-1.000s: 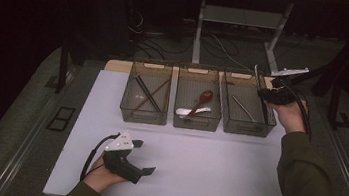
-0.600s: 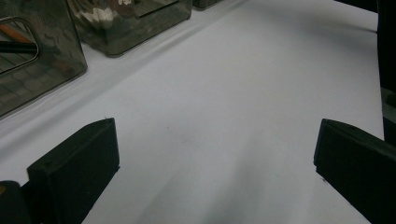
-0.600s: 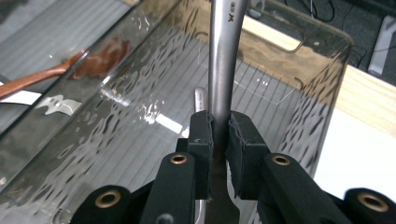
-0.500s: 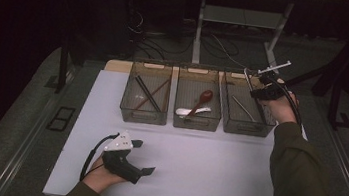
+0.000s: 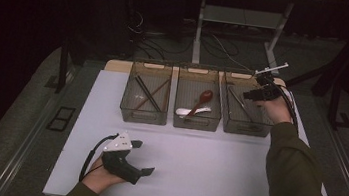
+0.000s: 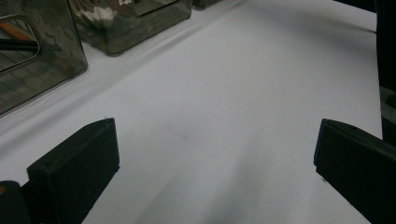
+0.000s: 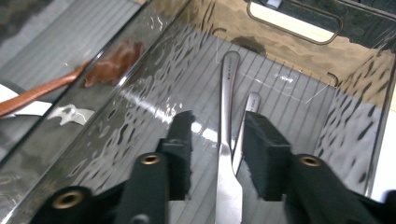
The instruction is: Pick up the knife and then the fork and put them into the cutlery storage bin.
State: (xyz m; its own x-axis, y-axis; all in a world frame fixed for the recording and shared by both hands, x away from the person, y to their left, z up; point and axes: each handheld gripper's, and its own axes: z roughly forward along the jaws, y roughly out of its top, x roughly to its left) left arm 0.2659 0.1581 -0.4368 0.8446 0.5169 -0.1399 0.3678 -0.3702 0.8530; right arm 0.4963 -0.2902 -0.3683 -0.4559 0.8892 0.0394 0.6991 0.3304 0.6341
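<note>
Looking down from the high view, the right hand-held gripper [image 5: 255, 94] hangs over the rightmost clear plastic bin [image 5: 243, 124] while the left hand-held gripper [image 5: 145, 157] rests released on the white counter [image 5: 204, 167]. Its own view shows wide, empty jaws. In the right gripper view, jaws that have just been opening straddle two slim steel utensil handles [image 7: 227, 116] lying in the bin, unpinched; closing now might catch both or skid off.

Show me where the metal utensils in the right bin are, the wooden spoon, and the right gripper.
metal utensils [image 7: 227, 93], right gripper view, handle of the longer one.
wooden spoon [image 5: 205, 96], high view, its bowl.
right gripper [image 7: 215, 149], right gripper view, midway between its fingers.
</note>
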